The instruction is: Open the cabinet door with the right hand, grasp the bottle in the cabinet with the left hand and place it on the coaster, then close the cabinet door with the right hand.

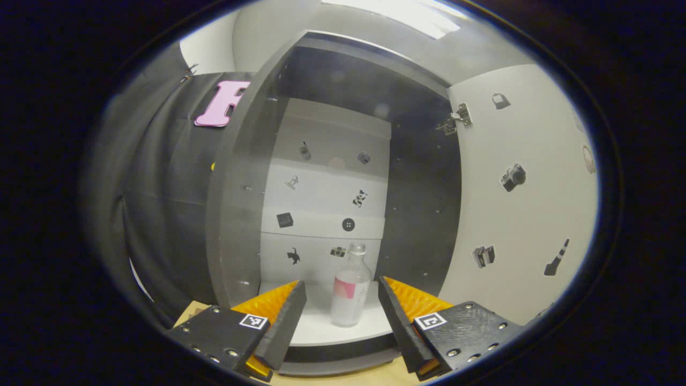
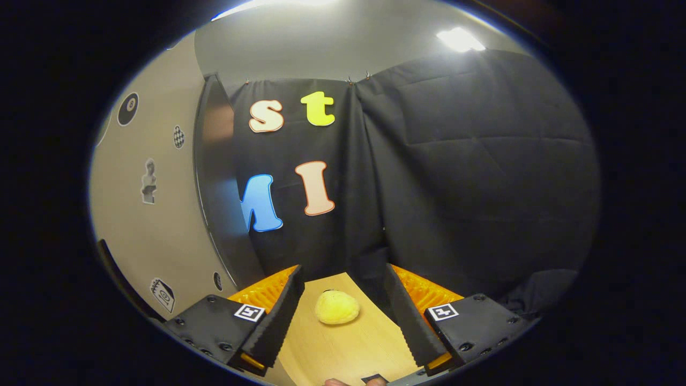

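Inside the open cabinet (image 1: 241, 225), the bottle (image 1: 349, 289) stands upright on the bottom shelf (image 1: 321, 332), framed by the left claw (image 1: 342, 292), spread wide and empty. Right claw (image 2: 343, 289), also wide and empty, faces a yellow coaster (image 2: 336, 307) on the worktop (image 2: 343, 354), door (image 2: 144, 225) beside it.

The left gripper (image 1: 342, 292) points straight ahead and sits level, its two fingers (image 1: 284, 316) spread wide apart with an open gap between them, neither one pressing on anything. The right gripper (image 2: 343, 295) is also level and angled slightly downward, its two fingers (image 2: 278, 316) likewise held wide apart and gripping nothing. At the bottom edge of the right gripper view, a fingertip of the person's hand (image 2: 335, 382) just peeks in.
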`<state>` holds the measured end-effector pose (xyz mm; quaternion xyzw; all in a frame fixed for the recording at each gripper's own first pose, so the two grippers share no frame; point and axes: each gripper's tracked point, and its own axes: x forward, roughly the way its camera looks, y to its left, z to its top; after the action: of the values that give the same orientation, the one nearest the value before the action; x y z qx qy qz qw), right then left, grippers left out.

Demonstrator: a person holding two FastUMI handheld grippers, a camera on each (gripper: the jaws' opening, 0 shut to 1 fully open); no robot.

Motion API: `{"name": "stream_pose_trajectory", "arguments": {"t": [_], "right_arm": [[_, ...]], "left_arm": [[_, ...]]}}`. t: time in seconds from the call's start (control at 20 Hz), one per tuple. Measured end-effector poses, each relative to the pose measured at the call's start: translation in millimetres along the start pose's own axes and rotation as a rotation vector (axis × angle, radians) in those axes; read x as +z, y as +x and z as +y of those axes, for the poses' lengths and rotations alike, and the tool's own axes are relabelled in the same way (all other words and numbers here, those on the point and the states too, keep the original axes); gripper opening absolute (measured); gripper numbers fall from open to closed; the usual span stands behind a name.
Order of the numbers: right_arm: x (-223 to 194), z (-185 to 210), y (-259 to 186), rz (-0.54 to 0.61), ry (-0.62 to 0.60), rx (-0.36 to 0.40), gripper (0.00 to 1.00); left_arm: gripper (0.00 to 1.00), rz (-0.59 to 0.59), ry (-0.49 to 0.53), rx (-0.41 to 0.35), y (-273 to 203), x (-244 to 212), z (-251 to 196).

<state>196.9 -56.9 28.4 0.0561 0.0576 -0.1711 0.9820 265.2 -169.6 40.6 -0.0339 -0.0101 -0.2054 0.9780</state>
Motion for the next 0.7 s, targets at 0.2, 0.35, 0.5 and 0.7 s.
{"name": "stream_pose_trajectory", "arguments": {"t": [0.2,0.35,0.5,0.7], "right_arm": [[-15,-2,23,0.041,-0.015,0.003,0.92],[-20,-1,36,0.054,0.01,0.014,0.92],[-22,-1,46,0.053,0.023,0.017,0.92],[-29,-10,58,0.064,0.028,-0.012,0.92]], "left_arm": [[0.84,0.051,-0.02,-0.006,38,-23,-7],[0.82,0.074,-0.037,-0.008,64,-40,-10],[0.82,0.086,-0.002,-0.014,78,-44,-13],[0.82,0.103,0.007,0.003,99,-56,-12]]}}
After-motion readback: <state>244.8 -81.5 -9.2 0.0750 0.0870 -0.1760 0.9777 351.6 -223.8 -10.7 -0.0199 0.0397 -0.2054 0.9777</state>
